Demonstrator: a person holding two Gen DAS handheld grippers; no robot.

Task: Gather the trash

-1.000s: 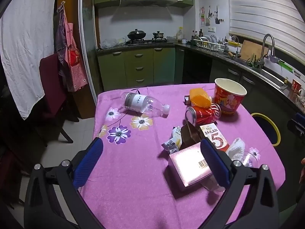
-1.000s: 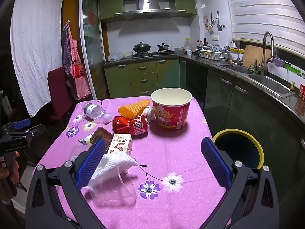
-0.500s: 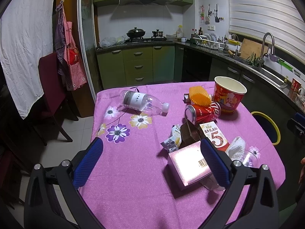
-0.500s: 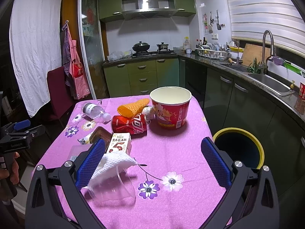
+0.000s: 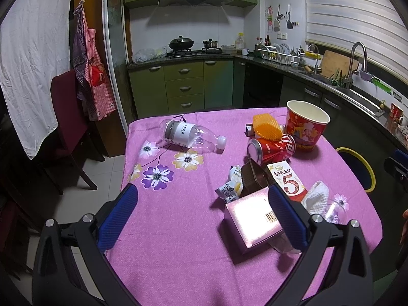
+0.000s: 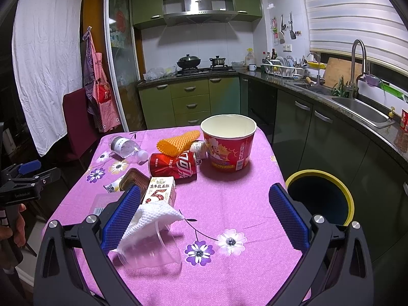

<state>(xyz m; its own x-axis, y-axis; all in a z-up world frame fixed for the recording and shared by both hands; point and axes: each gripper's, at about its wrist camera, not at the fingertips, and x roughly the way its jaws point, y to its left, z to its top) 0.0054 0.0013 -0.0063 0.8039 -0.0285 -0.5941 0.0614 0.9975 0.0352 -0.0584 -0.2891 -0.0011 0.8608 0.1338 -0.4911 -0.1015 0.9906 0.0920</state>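
Note:
Trash lies on the purple flowered tablecloth (image 5: 178, 229): a clear plastic bottle (image 5: 190, 136), a red cola can (image 5: 270, 149), an orange foam sleeve (image 5: 266, 127), a red paper bucket (image 5: 306, 127), a milk carton marked 5 (image 5: 288, 179), a pink box (image 5: 252, 215), a snack wrapper (image 5: 230, 187) and a clear cup with a white tissue (image 6: 150, 239). My left gripper (image 5: 202, 219) is open and empty above the near table edge, its right finger beside the pink box. My right gripper (image 6: 204, 216) is open and empty; its left finger is next to the tissue.
A dark bin with a yellow rim (image 6: 318, 199) stands on the floor right of the table. Green kitchen cabinets (image 6: 191, 102) and a counter with a sink (image 6: 362, 104) run behind and to the right. A dark red chair (image 5: 68, 117) stands left of the table.
Both grippers have stayed open and nearly still. The left wrist view has shifted slightly; the trash has not moved.

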